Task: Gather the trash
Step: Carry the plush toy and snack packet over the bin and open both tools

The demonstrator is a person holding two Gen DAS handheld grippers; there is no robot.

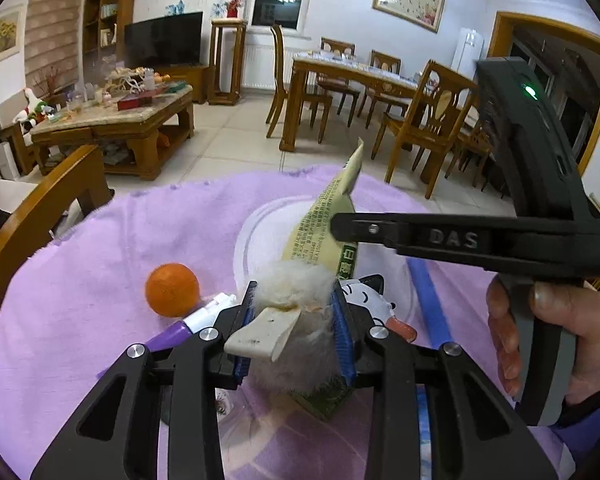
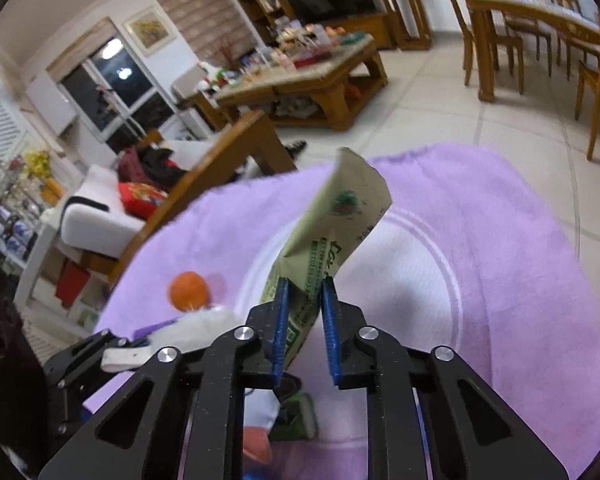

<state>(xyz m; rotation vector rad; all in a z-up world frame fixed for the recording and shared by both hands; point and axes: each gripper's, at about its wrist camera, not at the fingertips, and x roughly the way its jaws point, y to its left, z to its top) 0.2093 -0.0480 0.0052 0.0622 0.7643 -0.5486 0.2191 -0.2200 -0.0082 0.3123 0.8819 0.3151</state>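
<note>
Both my grippers clamped on trash above a purple fleece cloth (image 1: 80,264).

My left gripper (image 1: 296,316) pinches a fluffy white wad with a flat beige tag (image 1: 288,292); my right gripper (image 2: 306,312) grips a flattened pale-green printed carton (image 2: 332,220), which rises tilted above a white round plate (image 2: 420,280) on the cloth. Beyond lie an orange fruit (image 1: 173,290), tiled floor, a cluttered wooden coffee table (image 1: 140,120) and a dining table with chairs (image 1: 340,72). Only the left view shows the hand (image 1: 556,340) on the right gripper's handle, a cartoon-face wrapper (image 1: 364,292) and a purple-and-white pen (image 1: 196,320); only the right view shows a white sofa (image 2: 100,220). What lies under the jaws I cannot make out.
</note>
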